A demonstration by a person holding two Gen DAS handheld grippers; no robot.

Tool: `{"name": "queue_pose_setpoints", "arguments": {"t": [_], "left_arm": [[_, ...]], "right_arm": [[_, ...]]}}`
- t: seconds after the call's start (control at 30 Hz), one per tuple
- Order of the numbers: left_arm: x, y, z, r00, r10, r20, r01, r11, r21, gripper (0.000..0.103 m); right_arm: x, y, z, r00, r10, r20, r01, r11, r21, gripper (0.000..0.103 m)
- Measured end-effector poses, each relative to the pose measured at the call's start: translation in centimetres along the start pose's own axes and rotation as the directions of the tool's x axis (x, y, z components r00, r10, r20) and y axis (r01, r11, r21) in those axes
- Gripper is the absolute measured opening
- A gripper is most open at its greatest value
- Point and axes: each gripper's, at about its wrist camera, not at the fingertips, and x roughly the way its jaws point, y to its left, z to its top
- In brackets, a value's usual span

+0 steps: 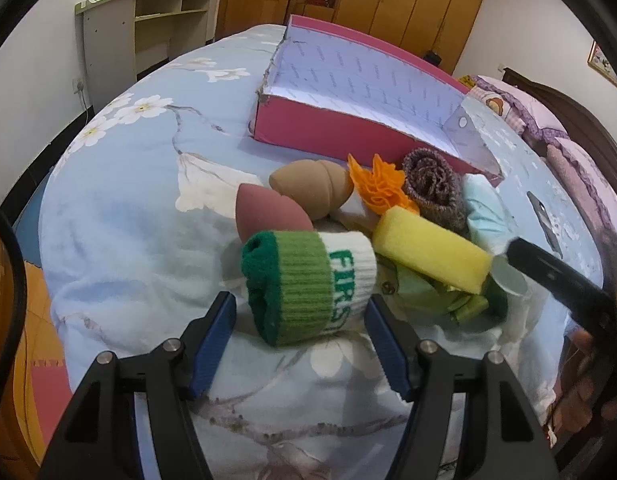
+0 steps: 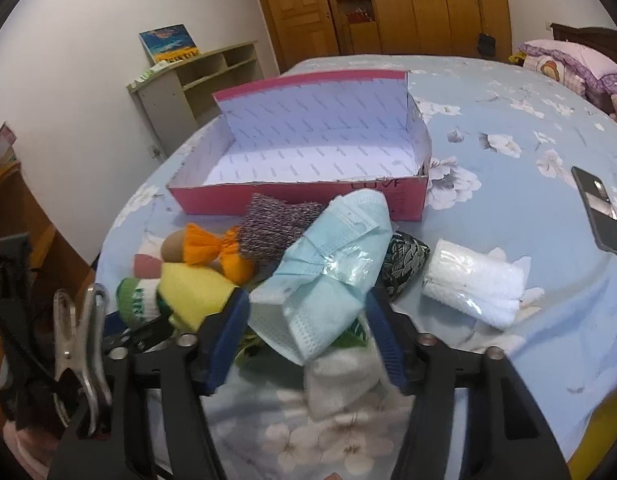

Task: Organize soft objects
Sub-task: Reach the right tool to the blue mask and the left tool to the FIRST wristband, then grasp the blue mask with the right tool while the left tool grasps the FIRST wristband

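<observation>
Both grippers are at the pick-up step. My left gripper (image 1: 300, 344) is spread around the rolled green sock (image 1: 308, 284), pads not pressing. My right gripper (image 2: 304, 344) pinches the blue face mask (image 2: 328, 264). Next: lift toward the pink box (image 2: 300, 196) at twelve o'clock on the bed (image 2: 508, 184).

Home bedroom: bed (image 2: 508, 200), wardrobe (image 2: 428, 4).

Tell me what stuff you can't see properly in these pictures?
- Green cloth, left wrist view: mostly under the yellow sponge.
- Patterned pouch, right wrist view: half behind the blue face mask.
- White thing, right wrist view: blurred, under the mask.
</observation>
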Motion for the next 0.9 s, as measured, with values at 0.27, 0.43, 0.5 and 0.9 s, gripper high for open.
{"name": "queue_pose_setpoints", "arguments": {"t": [0.27, 0.43, 0.5, 0.9], "left_arm": [[-0.4, 0.3, -0.1, 0.999, -0.053, 0.012, 0.053, 0.999, -0.011, 0.042], [-1.1, 0.3, -0.2, 0.998, -0.065, 0.022, 0.065, 0.998, -0.008, 0.035], [-1.7, 0.4, -0.2, 0.997, -0.076, 0.030, 0.076, 0.997, -0.009, 0.034], [-5.1, -0.1, 0.2, 0.991, -0.081, 0.102, 0.081, 0.997, 0.004, 0.034]], "right_arm": [[1.0, -0.4, 0.1, 0.999, -0.040, 0.005, 0.040, 0.999, 0.005, 0.036], [1.1, -0.2, 0.0, 0.999, -0.044, 0.014, 0.044, 0.999, -0.009, 0.014], [0.6, -0.2, -0.1, 0.999, -0.037, 0.028, 0.038, 0.999, -0.009, 0.012], [-3.2, 0.7, 0.1, 0.991, 0.016, 0.133, -0.009, 0.999, -0.049, 0.011]]}}
